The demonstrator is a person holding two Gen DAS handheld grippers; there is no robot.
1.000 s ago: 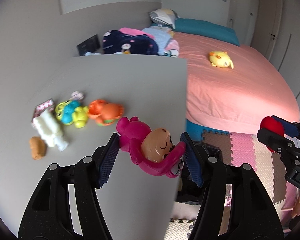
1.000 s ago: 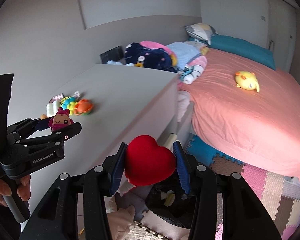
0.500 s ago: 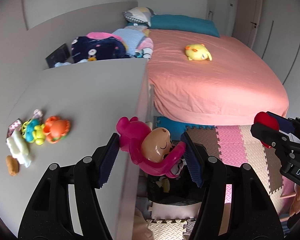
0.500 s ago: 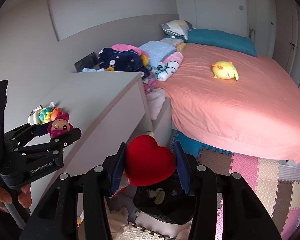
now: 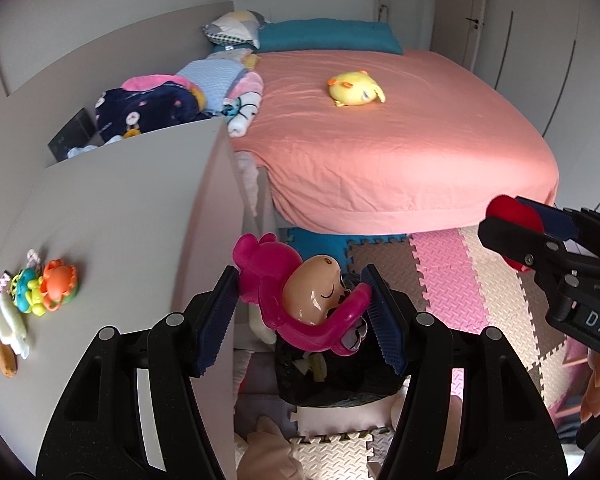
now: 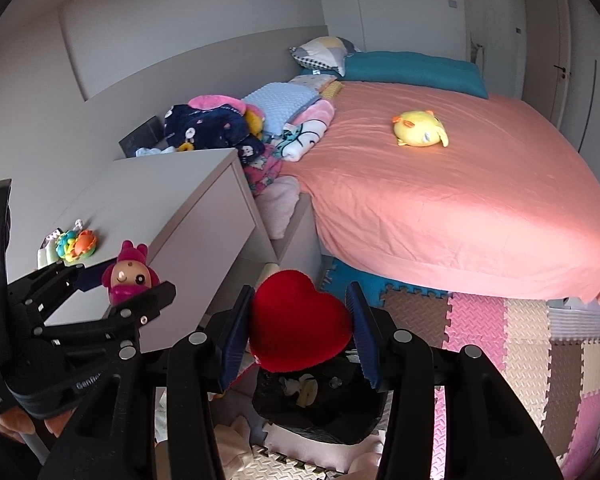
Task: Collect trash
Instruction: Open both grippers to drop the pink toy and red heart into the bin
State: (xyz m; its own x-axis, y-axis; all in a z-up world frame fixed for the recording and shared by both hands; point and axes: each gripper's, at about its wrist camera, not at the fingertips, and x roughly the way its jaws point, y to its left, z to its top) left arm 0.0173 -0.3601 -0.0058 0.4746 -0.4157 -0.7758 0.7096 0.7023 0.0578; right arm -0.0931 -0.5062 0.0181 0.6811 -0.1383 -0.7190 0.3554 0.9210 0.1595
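My left gripper (image 5: 300, 316) is shut on a pink doll toy (image 5: 300, 300) with a tan face, held past the dresser's edge above a black trash bag (image 5: 332, 384) on the floor. It also shows in the right wrist view (image 6: 128, 276). My right gripper (image 6: 300, 336) is shut on a red plush heart (image 6: 298, 320), held over the same black bag (image 6: 320, 404). The heart shows at the right of the left wrist view (image 5: 512, 216).
A grey dresser (image 5: 112, 232) at left carries several small toys (image 5: 48, 288). A bed with a pink sheet (image 5: 380, 140) holds a yellow plush (image 5: 354, 88). Clothes are piled beside the bed (image 5: 172, 100). Foam puzzle mats (image 5: 452, 280) cover the floor.
Both grippers have moved right, off the dresser top toward the floor gap, and now hang over the black bag. Each still holds its toy.
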